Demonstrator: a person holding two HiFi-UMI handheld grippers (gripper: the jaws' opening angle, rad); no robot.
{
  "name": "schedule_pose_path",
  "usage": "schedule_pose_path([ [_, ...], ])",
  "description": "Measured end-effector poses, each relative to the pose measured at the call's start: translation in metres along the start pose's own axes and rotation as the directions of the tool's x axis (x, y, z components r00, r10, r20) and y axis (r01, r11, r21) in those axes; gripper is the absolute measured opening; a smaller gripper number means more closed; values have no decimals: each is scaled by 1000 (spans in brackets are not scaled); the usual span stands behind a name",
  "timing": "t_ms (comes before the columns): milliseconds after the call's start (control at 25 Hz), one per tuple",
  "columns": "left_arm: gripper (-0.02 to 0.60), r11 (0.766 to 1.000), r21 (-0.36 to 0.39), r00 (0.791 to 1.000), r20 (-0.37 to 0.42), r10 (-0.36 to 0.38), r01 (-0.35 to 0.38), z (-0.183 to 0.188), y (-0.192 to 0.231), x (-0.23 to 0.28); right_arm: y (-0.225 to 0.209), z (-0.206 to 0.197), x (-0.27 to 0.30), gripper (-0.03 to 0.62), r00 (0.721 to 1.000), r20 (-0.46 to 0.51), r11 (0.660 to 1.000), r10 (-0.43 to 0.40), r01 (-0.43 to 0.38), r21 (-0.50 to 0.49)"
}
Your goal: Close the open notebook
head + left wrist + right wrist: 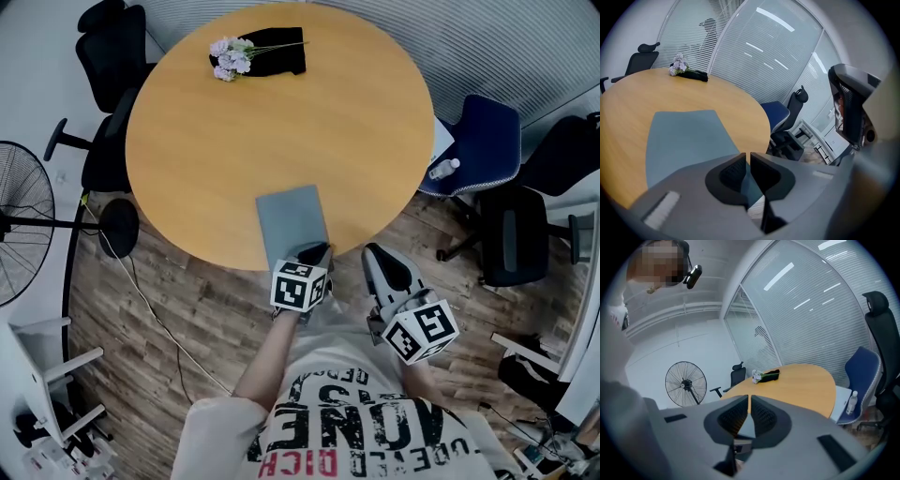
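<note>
Both grippers stand nearly shut with nothing between the jaws. We find the notebook (292,225) flat at the table's (206,141) near edge, long axis running away from us. Left gripper (317,249) is over its near right corner and right gripper (374,253) is beyond the edge.

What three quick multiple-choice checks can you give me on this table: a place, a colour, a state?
1. Where do the flowers lie? A) far side of the table B) in a vase C) in a box
2. The notebook cover's colour? A) red B) grey-blue C) yellow
3. The notebook is: A) open B) closed, lying flat C) standing upright
Answers: 1 A, they lie at the table's far edge; 2 B, the head view shows grey-blue; 3 B, a single cover faces up.
</note>
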State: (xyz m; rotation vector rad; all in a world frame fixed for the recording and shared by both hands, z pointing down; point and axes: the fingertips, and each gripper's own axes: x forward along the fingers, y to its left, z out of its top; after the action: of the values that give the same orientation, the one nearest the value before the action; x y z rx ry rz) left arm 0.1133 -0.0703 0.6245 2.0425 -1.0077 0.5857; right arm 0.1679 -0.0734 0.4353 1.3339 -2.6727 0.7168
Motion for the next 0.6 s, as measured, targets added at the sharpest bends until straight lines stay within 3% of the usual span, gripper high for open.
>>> schedule_pose_path([
  [360, 11, 1000, -6, 1000, 3, 19, -19, 0, 2, -1, 2, 2, 4, 26, 1000, -14, 1000, 22, -22, -15],
  [600, 11, 999, -5, 997, 72, 41, -41, 17, 3, -9, 1, 2, 2, 26, 999, -11, 999, 31, -31, -8],
])
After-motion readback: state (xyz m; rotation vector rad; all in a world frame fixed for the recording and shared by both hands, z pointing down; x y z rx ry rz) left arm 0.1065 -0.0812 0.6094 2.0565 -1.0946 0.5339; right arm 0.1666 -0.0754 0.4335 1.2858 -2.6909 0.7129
